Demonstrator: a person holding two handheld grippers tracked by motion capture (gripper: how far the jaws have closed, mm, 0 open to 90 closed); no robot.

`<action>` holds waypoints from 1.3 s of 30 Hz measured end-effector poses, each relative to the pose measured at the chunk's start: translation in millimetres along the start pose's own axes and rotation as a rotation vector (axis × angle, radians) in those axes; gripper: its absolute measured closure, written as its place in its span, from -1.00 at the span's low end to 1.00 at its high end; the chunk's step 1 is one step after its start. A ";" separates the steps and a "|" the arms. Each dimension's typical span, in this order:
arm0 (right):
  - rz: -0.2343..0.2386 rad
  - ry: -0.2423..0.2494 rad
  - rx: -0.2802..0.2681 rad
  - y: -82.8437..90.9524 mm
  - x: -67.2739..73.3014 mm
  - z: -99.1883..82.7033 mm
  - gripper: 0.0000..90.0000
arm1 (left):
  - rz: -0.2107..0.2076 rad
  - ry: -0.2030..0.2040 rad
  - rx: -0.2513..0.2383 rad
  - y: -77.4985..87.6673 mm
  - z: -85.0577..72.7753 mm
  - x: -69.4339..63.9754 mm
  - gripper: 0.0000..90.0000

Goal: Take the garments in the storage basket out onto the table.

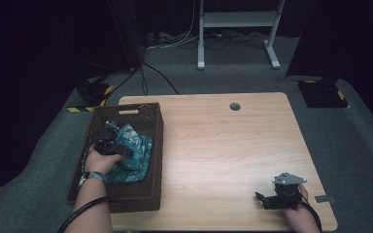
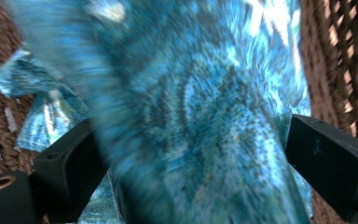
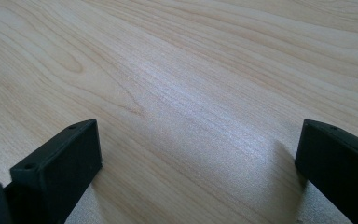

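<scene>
Wicker basket (image 1: 151,127) holds unlabelled teal patterned cloth (image 1: 135,150).

Dark room, black walls; grey carpet floor (image 1: 252,77); light wood table (image 1: 223,145); white desk frame (image 1: 238,29) behind; cables (image 1: 175,41) on floor.

Teal patterned cloth in a dark brown basket on pale wood

The cloth (image 1: 135,154) is printed in teal and turquoise with a paler, whitish leaf-like pattern, mottled darker blue up close. The woven basket (image 1: 153,127) is seen in dark brown. The table (image 1: 223,145) is shown in light, blond wood with fine grain lines. The jaws of both grippers are coloured matt black.
</scene>
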State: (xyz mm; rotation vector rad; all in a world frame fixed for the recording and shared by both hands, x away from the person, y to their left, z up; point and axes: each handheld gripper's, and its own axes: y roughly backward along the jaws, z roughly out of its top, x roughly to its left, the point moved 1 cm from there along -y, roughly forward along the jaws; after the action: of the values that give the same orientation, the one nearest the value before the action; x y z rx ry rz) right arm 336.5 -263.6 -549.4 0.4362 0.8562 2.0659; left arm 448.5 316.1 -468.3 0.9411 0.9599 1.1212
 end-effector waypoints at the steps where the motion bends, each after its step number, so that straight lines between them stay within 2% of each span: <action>1: 0.000 0.001 0.000 -0.1 0.0 0.1 -0.99 | 0.008 -0.012 0.014 -1.6 0.3 -1.2 -0.83; 2: 0.001 0.001 0.000 -0.1 0.0 0.1 -0.99 | 0.022 -0.028 0.039 -4.6 1.0 -3.6 -0.83; 10: 0.003 -0.002 0.000 0.0 -0.1 0.0 -0.99 | 0.056 -0.140 0.160 -22.8 1.3 -15.3 -0.82; 16: 0.007 -0.006 -0.002 0.3 -0.6 0.0 -0.99 | 0.074 -0.170 0.213 -32.0 2.2 -18.1 -0.83; 24: 0.012 -0.004 -0.002 0.5 -0.4 -0.2 -0.99 | 0.100 -0.209 0.238 -42.6 2.2 -27.6 -0.86; 30: 0.014 0.000 -0.002 0.4 0.0 -0.2 -0.99 | 0.117 -0.220 0.257 -47.6 1.0 -29.3 -0.86; 32: 0.014 0.000 -0.001 0.4 0.0 -0.2 -0.99 | 0.116 -0.202 0.238 -46.1 1.7 -28.2 -0.77; 39: 0.014 0.010 0.001 0.2 0.9 0.0 -0.99 | 0.111 -0.217 0.203 -41.2 -0.4 -28.2 -0.36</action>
State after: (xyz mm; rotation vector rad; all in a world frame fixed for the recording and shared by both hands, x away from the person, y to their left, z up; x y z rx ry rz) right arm 335.9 -262.9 -549.3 0.4340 0.8625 2.0826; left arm 455.2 281.3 -503.5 1.2672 0.8627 1.0016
